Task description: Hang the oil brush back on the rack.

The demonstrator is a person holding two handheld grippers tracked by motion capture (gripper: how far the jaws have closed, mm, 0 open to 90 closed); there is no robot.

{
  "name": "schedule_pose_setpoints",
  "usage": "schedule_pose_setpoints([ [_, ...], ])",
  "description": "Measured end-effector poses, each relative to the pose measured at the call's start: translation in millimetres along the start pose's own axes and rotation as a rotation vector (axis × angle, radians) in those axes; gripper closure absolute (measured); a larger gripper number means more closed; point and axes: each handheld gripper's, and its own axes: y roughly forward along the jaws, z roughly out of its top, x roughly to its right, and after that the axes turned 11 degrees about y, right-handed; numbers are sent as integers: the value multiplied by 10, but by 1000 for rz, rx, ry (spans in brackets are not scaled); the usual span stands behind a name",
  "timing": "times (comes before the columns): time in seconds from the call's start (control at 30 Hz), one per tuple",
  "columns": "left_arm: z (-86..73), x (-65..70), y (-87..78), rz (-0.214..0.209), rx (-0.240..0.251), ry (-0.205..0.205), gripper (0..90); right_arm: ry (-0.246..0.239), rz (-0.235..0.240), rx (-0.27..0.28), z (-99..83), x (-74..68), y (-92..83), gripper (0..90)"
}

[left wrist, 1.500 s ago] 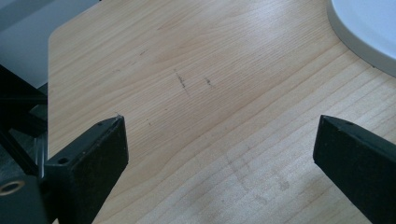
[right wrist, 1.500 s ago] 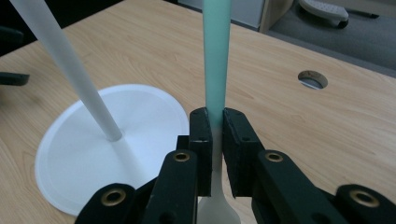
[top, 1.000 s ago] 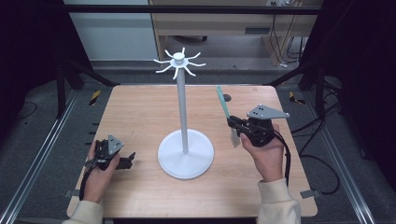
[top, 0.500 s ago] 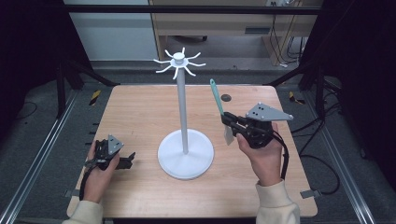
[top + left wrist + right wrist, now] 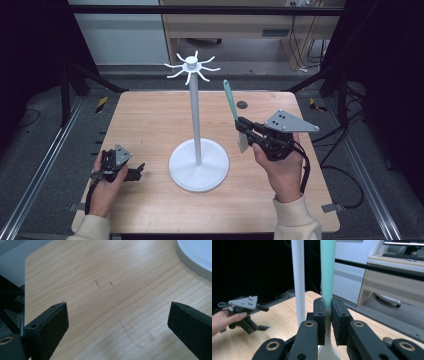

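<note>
High view: right gripper (image 5: 245, 129) clamps spatula (image 5: 231, 104) beside stand (image 5: 198, 125), risking bumping its pole; left gripper (image 5: 134, 173) open.

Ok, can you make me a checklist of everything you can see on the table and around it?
Surface: wooden table, a few faint dark scuffs, otherwise bare.
Job's things: white stand with a round base, tall pole and hooks on top; teal-handled spatula held upright, apart from the pole.
Clutter: nothing seen on the table.
Grippers: right gripper shut on the spatula; left gripper open, resting low on the table.
Cables: black cable trailing from the right gripper; more on the floor at right.
Surroundings: dark frame posts, grey floor, wooden desk behind.
</note>
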Motion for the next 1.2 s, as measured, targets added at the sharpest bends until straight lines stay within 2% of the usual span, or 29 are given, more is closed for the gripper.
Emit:
schedule_pose_setpoints([
  [0.4, 1, -1, 0, -1, -5, 8, 28, -28, 7, 55, 87, -120, -88, 824],
  [0.87, 7, 10, 6, -5, -11, 17, 28, -42, 25, 65, 121, -207, -91, 824],
  [1.2, 7, 13, 7, -5, -11, 18, 28, -71, 54, 58, 176, -335, -58, 824],
])
